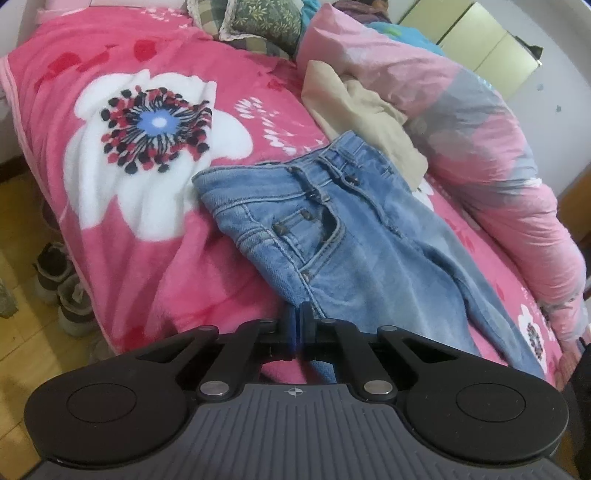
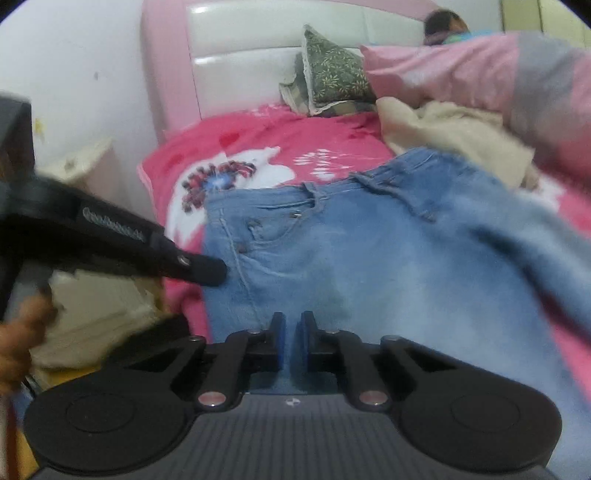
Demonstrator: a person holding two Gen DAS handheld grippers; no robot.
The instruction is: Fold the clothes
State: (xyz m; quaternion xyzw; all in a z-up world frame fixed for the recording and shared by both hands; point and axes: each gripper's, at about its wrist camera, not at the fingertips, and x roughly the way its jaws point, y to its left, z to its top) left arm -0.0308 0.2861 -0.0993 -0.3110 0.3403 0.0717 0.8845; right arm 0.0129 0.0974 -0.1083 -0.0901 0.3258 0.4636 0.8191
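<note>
Faded blue denim jeans spread on pink floral fleece blanket; left gripper clamped on their edge, right gripper nearly closed over denim, grip unclear.

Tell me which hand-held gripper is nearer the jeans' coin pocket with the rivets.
Left. The left hand-held gripper is pinched on the jeans' side edge just below the coin pocket. The right hand-held gripper sits farther down, over the leg fabric.

i see a bed covered by a pink flowered blanket. on it lie blue jeans, a beige garment, a rolled pink quilt and a green pillow.
</note>
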